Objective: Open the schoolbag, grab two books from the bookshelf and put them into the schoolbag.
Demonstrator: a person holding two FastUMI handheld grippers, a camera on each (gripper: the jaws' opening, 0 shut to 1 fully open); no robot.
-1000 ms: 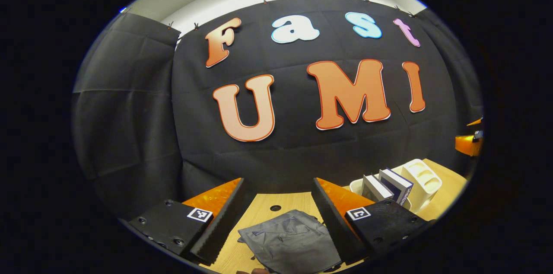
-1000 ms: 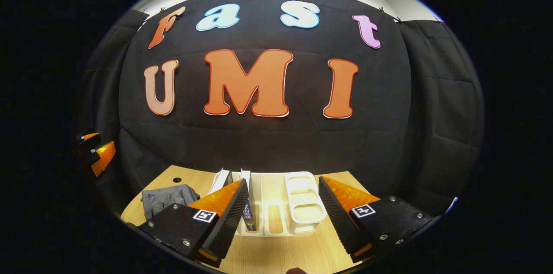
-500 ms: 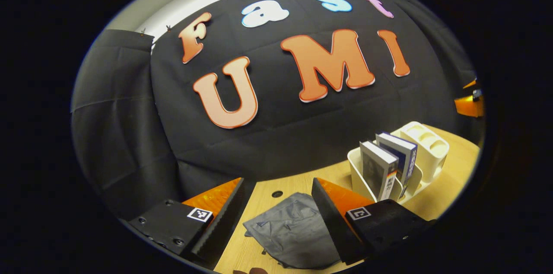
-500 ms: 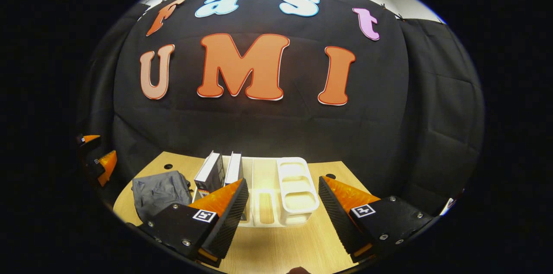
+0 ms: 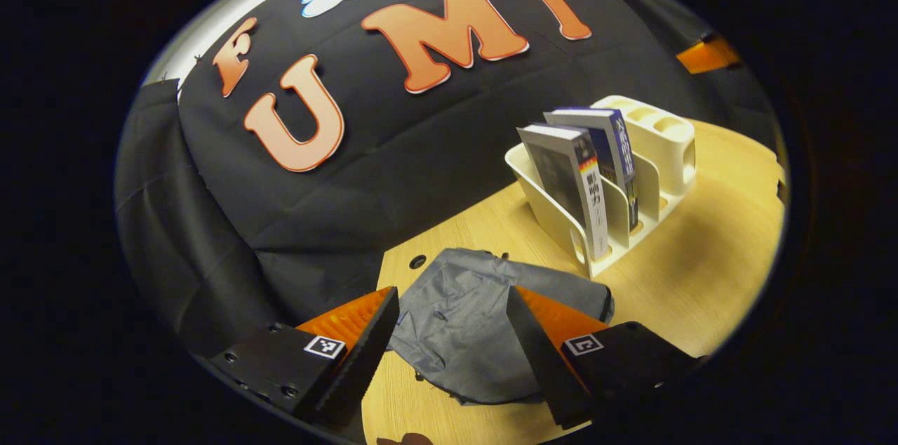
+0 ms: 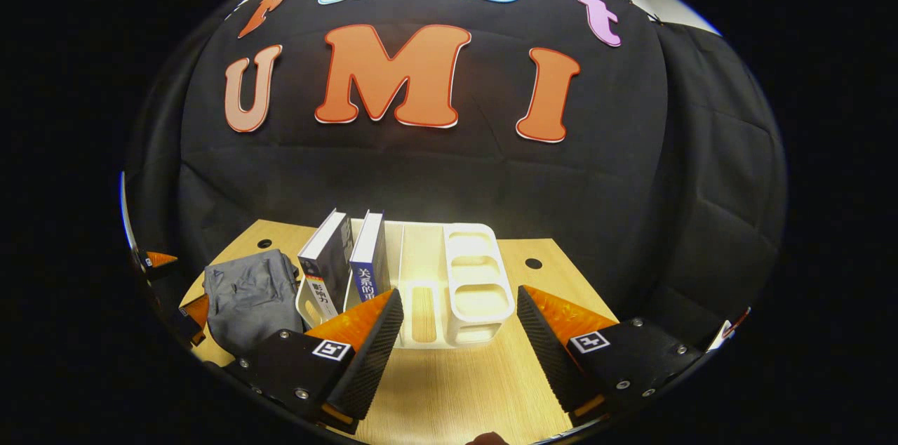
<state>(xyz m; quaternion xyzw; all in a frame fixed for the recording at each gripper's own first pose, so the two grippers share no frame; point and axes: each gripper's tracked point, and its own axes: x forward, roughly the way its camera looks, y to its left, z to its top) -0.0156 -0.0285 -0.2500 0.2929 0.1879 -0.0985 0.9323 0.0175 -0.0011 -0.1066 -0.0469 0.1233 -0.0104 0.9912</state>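
Both claws lowered, spread wide above schoolbag (image 5: pixel 463 319)

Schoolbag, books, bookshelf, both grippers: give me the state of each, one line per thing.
schoolbag: lying flat and crumpled on the table, looks closed.
two books: upright, side by side in the bookshelf's left slots.
bookshelf: standing on the table, other compartments empty.
left gripper: open, above the schoolbag.
right gripper: open, facing the bookshelf.

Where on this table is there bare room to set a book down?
Bare wood lies in front of the white bookshelf, toward the right gripper, and right of it near the table edge. It is crowded on the left: the grey schoolbag lies close beside the two books.
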